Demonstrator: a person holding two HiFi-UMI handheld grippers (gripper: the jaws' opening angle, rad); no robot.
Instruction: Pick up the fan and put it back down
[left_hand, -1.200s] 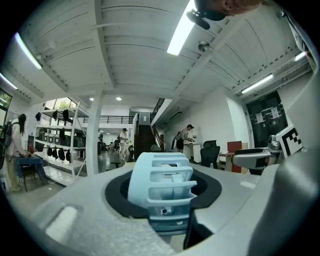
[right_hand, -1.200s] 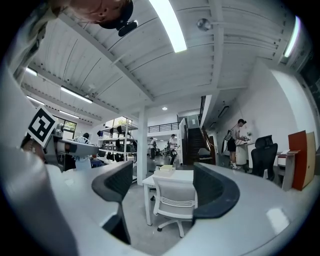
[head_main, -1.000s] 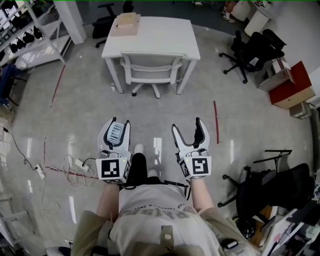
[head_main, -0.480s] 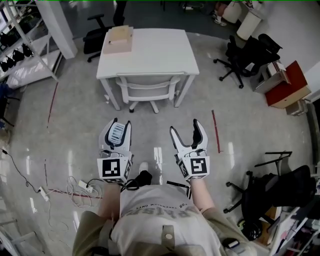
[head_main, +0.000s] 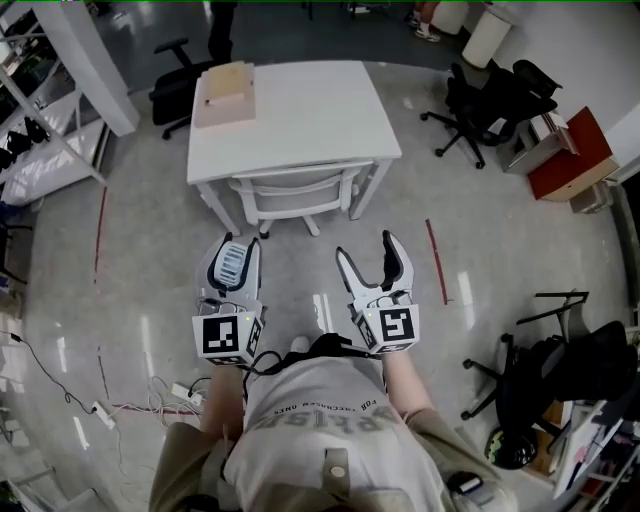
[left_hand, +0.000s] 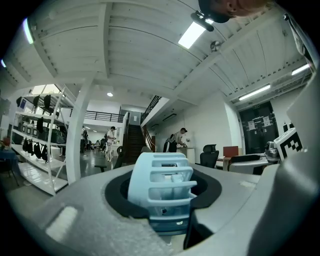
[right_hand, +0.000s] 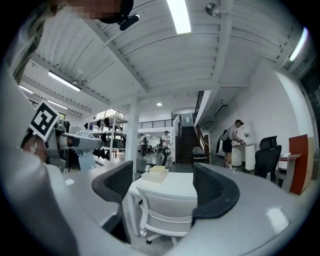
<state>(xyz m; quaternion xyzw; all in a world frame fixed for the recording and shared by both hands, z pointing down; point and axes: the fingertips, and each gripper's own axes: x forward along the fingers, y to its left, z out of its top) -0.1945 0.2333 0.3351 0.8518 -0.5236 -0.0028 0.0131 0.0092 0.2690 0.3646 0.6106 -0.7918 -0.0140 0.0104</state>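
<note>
The left gripper (head_main: 237, 256) is held level in front of the person, its jaws clamped on a small pale-blue fan (left_hand: 161, 182). In the left gripper view the fan's slatted grille is seen upright between the two dark pads, with a pad pressed against each side. The fan is carried clear of any surface, above the floor (head_main: 150, 270) and short of the near edge of the table (head_main: 300, 110). The right gripper (head_main: 368, 262) is held level just beside the left one. Its jaws stand apart, and nothing is found between them in the right gripper view; only the table and the chair (right_hand: 170, 210) are seen beyond the gap. The table is white. A flat tan box (head_main: 225, 85) is noted at its far left corner, and the rest of the top is bare. The white chair is pushed in under the near edge, and both grippers point toward it. A red tape line (head_main: 436, 262) is noted on the floor to the right of the right gripper. Black office chairs (head_main: 480, 95) stand well apart from the table, beyond its right edge.
</note>
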